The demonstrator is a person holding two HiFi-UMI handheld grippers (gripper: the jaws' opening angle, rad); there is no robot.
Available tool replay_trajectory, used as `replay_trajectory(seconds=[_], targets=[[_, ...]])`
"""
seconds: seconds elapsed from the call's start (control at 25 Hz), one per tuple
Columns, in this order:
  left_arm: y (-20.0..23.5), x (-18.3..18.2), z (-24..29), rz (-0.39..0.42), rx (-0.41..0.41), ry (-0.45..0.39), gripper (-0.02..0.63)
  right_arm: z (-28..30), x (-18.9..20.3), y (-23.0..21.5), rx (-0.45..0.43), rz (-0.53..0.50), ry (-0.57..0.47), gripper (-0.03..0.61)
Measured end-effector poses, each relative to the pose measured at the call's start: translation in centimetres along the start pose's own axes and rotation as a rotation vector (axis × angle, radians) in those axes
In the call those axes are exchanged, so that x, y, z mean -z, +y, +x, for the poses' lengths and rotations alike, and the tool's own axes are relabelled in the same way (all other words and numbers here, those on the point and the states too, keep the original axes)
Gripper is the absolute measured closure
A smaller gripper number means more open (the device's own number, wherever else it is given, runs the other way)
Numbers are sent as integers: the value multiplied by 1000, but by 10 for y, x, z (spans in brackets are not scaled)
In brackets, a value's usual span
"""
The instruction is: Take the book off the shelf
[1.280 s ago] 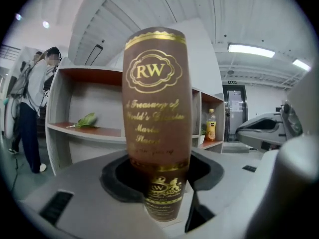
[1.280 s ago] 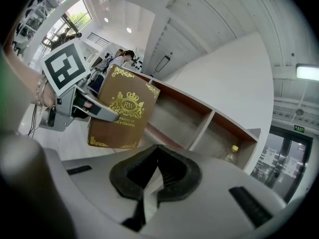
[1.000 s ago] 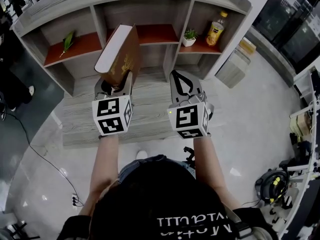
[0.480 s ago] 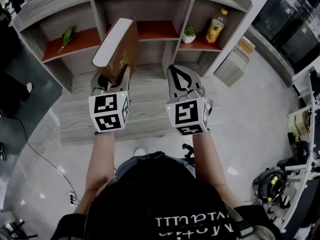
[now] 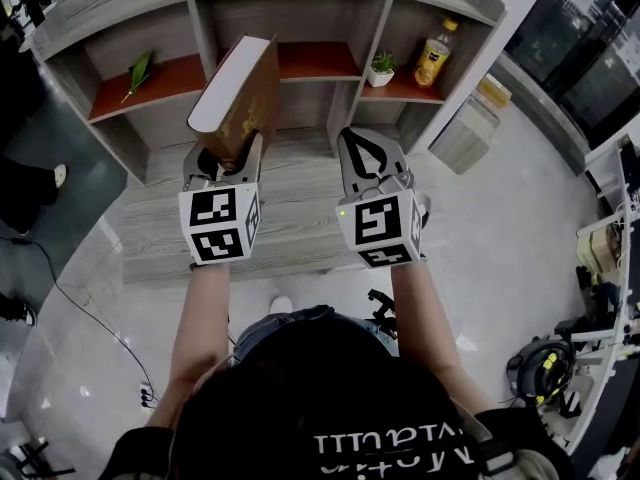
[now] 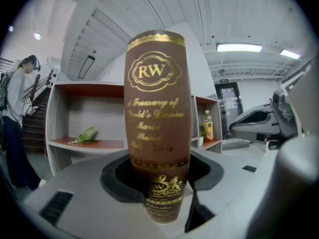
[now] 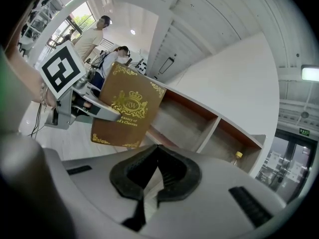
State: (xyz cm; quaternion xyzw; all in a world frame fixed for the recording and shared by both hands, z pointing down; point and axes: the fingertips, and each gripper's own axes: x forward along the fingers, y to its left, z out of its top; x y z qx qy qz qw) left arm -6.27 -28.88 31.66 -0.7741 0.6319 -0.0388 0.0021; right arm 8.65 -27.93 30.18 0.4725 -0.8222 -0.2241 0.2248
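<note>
My left gripper (image 5: 228, 158) is clamped on the lower end of the book (image 5: 238, 98). The jaws sit partway apart with the spine pressed between them. In the left gripper view the brown spine with gold lettering stands upright right in front of the camera, and its bottom is sunk into the jaw pads.

The book is off the shelf (image 5: 290, 8). It's held in the air in front of the middle compartment, above the grey wood platform (image 5: 290, 218), and isn't touching either. From the head view it tilts, with the white page edge facing up and left. The right gripper view shows the front cover with a gold crest and the left jaw lying across its lower corner.

My right gripper (image 5: 365, 163) is just beside the left one, apart from the book. Its jaw tips are pressed together with nothing between them.

A green leaf (image 5: 138, 73) lies on the red board in the shelf's left compartment. The right compartment holds a small potted plant (image 5: 379, 71), with a yellow bottle (image 5: 432, 56) beside it. A person (image 6: 17, 113) stands at the far left in the left gripper view.
</note>
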Motion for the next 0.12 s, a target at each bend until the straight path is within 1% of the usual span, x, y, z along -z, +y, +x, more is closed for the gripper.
replay_trajectory(seconds=[0.12], targets=[[1, 0, -1, -1, 2, 2, 382, -2, -2, 0, 0, -4, 0, 563]])
